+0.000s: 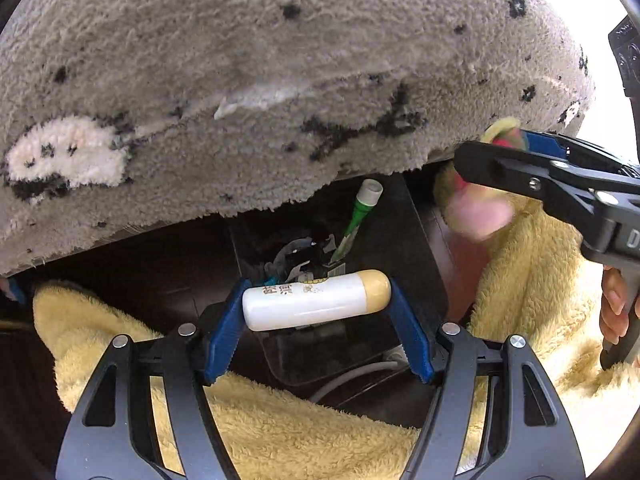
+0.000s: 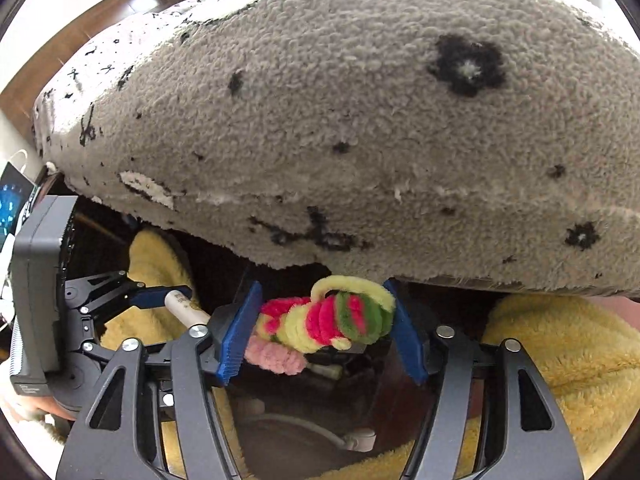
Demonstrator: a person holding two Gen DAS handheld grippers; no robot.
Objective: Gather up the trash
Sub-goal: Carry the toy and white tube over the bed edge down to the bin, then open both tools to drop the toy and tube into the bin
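My left gripper (image 1: pixel 318 302) is shut on a white tube with a tan cap (image 1: pixel 316 300), held crosswise between its blue pads above a dark bin (image 1: pixel 404 240). The bin holds a green pen (image 1: pixel 354 220) and scraps. My right gripper (image 2: pixel 320 320) is shut on a bundle of fuzzy pipe cleaners (image 2: pixel 332 320), red, yellow, green and pink. In the left wrist view the right gripper (image 1: pixel 492 156) comes in from the right, the bundle blurred at its tip. In the right wrist view the left gripper (image 2: pixel 176 300) and the tube (image 2: pixel 186 308) show at the left.
A grey shaggy rug with black marks (image 1: pixel 260 80) covers a surface and overhangs the bin; it also fills the right wrist view (image 2: pixel 340 120). Yellow fleece fabric (image 1: pixel 280 432) lies below on both sides. A grey cable (image 2: pixel 352 436) lies on the dark floor.
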